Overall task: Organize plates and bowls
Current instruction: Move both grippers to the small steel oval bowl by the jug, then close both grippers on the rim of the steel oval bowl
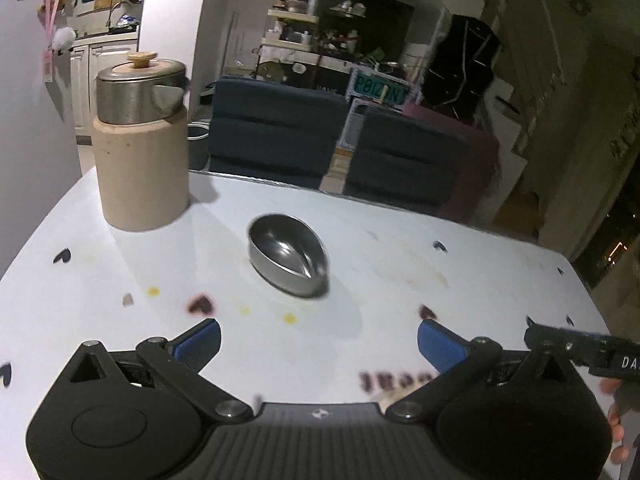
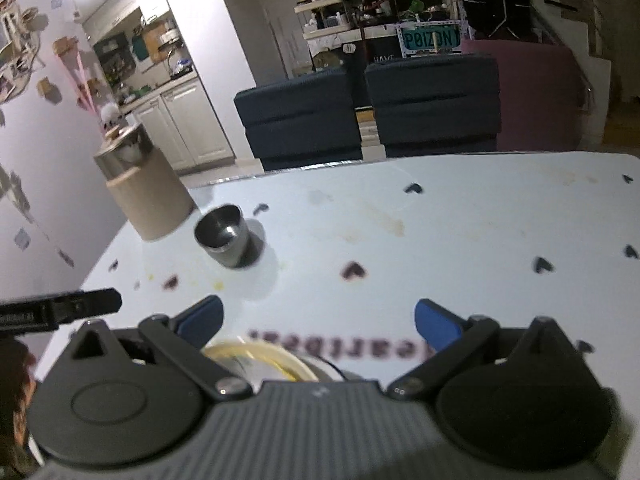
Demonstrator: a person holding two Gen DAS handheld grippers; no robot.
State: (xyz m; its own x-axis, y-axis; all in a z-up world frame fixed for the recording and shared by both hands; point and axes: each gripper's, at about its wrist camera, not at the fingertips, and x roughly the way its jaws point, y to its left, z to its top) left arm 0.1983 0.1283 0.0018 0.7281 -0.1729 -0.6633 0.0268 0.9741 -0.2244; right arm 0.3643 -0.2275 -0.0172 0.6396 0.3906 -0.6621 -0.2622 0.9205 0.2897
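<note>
A small steel bowl [image 1: 288, 254] stands upright on the white table [image 1: 460, 280], a short way ahead of my left gripper [image 1: 319, 342], which is open with nothing between its blue pads. The right wrist view has the same steel bowl [image 2: 224, 242] further off to the left. My right gripper [image 2: 318, 322] is open and holds nothing. Just beneath its body lies a pale dish with a yellow rim [image 2: 264, 360], mostly hidden. Part of the other gripper shows at the edge of each view.
A beige canister with a steel lid [image 1: 140, 136] stands at the table's far left corner, beside the wall; it appears again as the canister [image 2: 146, 192]. Two dark blue armchairs [image 1: 280, 128] sit beyond the far edge. Heart stickers and yellow stains dot the tabletop.
</note>
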